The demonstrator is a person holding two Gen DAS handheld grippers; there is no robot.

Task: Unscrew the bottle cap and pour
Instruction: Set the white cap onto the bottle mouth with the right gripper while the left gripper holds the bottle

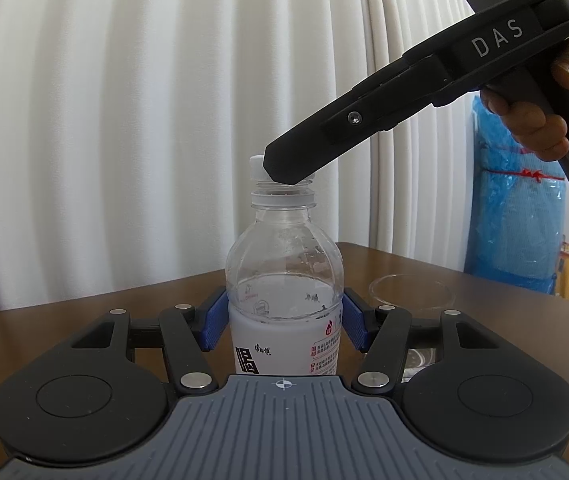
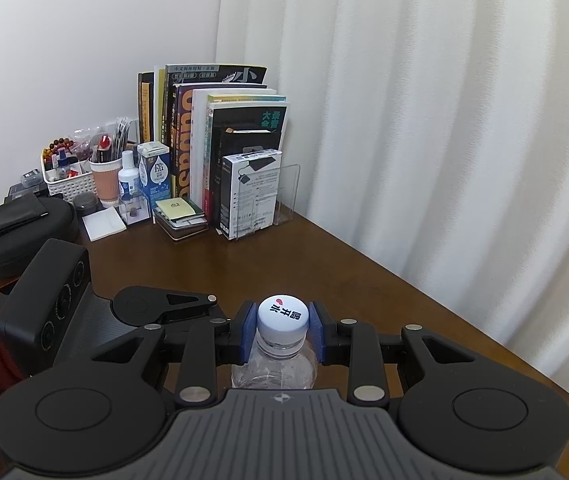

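A clear plastic bottle point(image 1: 284, 288) with a white label stands upright on the brown table point(image 1: 84, 320), partly filled with water. My left gripper point(image 1: 284, 320) is shut on the bottle's body, blue pads on both sides. My right gripper point(image 2: 283, 330) comes down from the upper right and is shut on the white cap point(image 2: 283, 316), blue pads touching both sides. In the left wrist view the right gripper's fingers point(image 1: 292, 164) hide most of the cap point(image 1: 256, 166). A clear glass bowl point(image 1: 412, 290) sits on the table behind the bottle to the right.
A row of books point(image 2: 212, 140), a clear acrylic stand point(image 2: 284, 196), a white basket point(image 2: 66, 180), a cup and small boxes crowd the table's far left corner. A black case point(image 2: 24, 232) lies at left. White curtains hang behind. A blue wrapped bundle point(image 1: 520, 208) stands at right.
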